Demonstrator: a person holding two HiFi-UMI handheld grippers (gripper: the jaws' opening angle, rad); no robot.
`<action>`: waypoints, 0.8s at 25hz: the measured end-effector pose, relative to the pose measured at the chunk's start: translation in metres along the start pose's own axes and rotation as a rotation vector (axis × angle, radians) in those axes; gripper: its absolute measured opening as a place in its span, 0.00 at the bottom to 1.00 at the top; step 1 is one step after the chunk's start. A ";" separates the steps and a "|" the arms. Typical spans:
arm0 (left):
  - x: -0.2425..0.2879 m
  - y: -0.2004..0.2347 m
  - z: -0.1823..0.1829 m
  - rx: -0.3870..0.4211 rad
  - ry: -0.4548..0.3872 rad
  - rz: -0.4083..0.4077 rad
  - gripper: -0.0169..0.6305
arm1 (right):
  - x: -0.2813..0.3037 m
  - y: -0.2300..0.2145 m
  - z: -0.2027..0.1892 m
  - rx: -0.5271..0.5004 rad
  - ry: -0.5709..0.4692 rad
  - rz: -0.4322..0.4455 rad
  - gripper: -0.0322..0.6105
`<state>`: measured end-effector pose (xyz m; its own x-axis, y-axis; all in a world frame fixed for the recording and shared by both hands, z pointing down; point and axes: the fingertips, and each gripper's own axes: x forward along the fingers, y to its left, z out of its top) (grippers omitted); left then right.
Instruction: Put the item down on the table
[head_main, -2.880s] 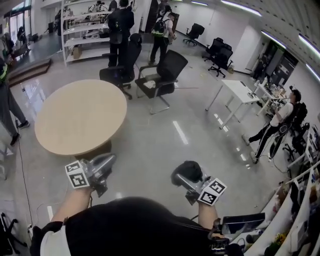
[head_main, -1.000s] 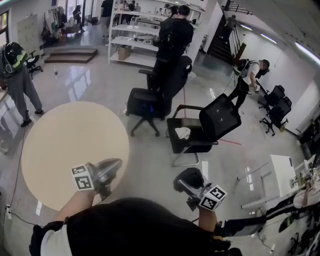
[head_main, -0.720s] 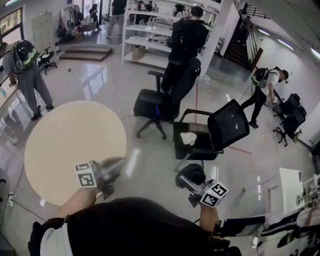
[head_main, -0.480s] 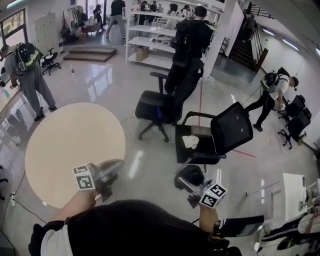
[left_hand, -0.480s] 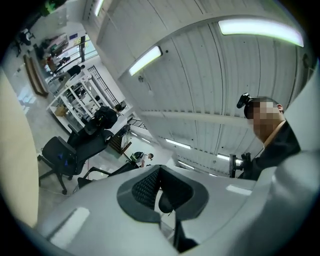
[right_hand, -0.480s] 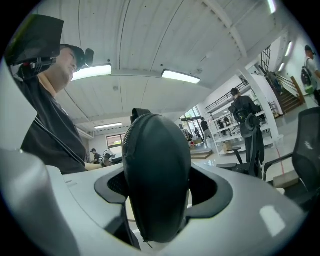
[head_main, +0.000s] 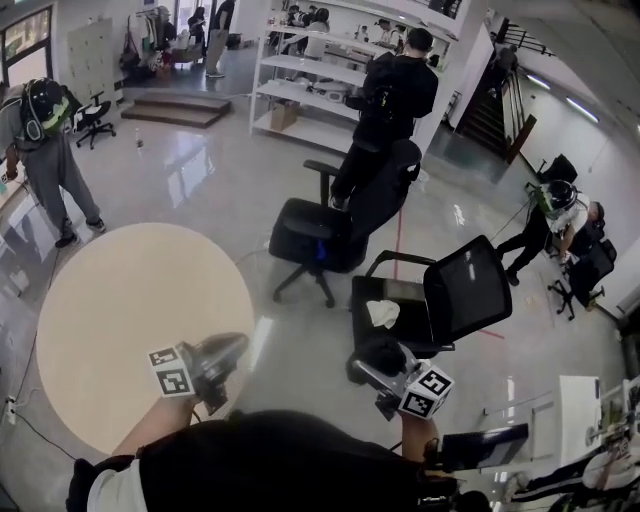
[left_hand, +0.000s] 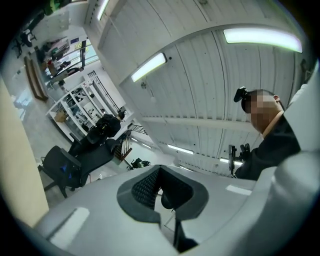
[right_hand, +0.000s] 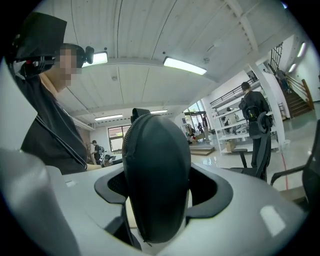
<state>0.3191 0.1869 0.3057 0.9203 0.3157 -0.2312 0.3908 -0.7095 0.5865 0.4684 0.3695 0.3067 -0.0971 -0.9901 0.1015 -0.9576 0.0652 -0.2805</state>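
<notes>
A black oval zippered case (right_hand: 157, 175) stands upright between the jaws of my right gripper (right_hand: 159, 202), which is shut on it. In the head view the case (head_main: 378, 352) sits at the tip of the right gripper (head_main: 372, 362), above the floor and to the right of the round beige table (head_main: 130, 320). My left gripper (head_main: 228, 352) hangs over the table's near right edge. Seen in its own view, the left gripper (left_hand: 162, 195) has its jaws together with nothing between them.
Two black office chairs stand ahead: one (head_main: 330, 225) in the middle, another (head_main: 445, 295) to the right with a white cloth (head_main: 382, 313) on its seat. A person in black (head_main: 395, 100) stands by white shelves (head_main: 320, 60). Another person (head_main: 45, 140) stands far left.
The head view has swung, so the table and chairs have shifted in the frame. Both grippers keep the same pose, and the black case stays in the right one.
</notes>
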 end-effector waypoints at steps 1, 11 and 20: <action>-0.002 0.010 0.005 0.002 -0.002 0.002 0.02 | 0.009 -0.004 0.004 -0.001 0.006 -0.001 0.58; -0.009 0.067 0.042 0.058 -0.069 0.156 0.02 | 0.066 -0.056 0.028 -0.026 0.018 0.095 0.58; -0.029 0.065 0.072 0.196 -0.194 0.431 0.02 | 0.112 -0.097 0.045 -0.122 0.088 0.310 0.58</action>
<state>0.3192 0.0860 0.2944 0.9784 -0.1414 -0.1507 -0.0461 -0.8602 0.5078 0.5623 0.2468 0.3026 -0.4064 -0.9067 0.1126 -0.9038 0.3808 -0.1950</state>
